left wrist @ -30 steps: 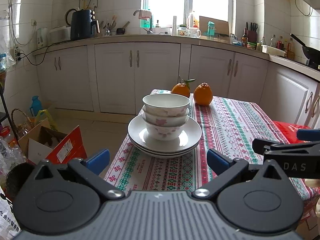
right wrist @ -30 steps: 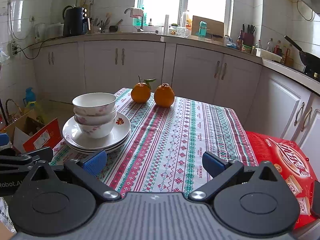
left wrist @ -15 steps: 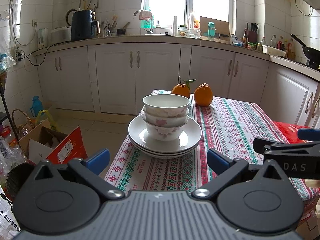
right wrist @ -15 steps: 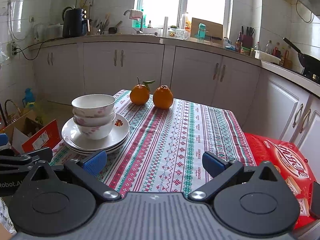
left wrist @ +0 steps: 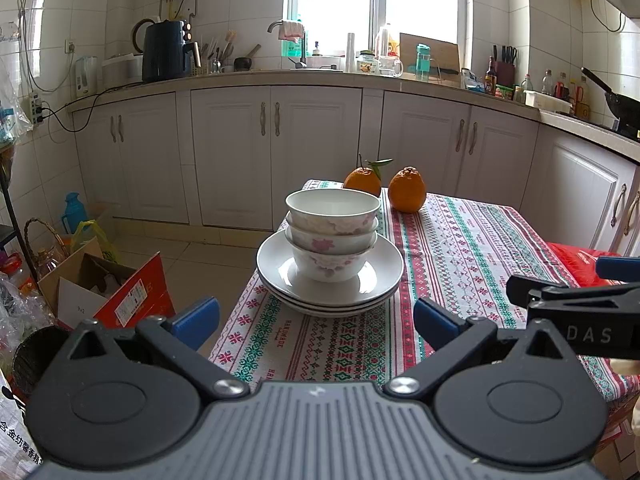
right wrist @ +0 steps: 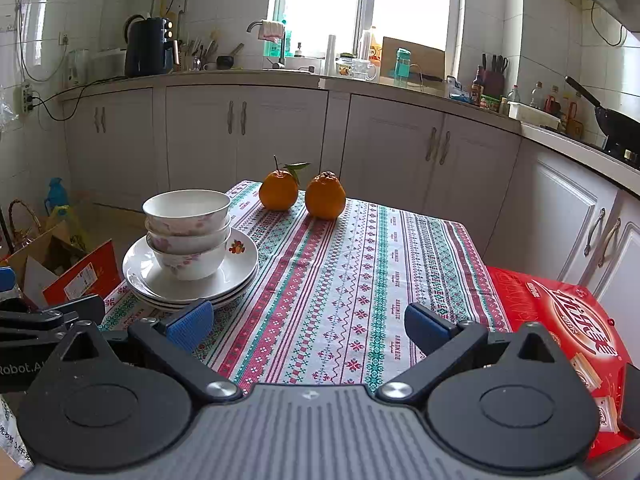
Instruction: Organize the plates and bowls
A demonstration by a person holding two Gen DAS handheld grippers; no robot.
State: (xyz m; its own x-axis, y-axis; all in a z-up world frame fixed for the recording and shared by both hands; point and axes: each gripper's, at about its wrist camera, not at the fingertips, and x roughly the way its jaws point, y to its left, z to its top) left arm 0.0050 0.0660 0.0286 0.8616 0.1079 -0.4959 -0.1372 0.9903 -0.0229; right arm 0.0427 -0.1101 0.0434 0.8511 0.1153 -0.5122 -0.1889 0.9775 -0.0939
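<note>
Red box (right wrist: pixel 568 320); tablecloth (right wrist: pixel 396 306) repeats "HANDMADE".

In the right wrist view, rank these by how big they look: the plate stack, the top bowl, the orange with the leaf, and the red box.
1. red box, though it lies nearest the camera
2. plate stack
3. top bowl
4. orange with the leaf, farthest away

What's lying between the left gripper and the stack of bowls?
Only patterned tablecloth separates the left gripper from the bowls and plates, in the left wrist view.
</note>
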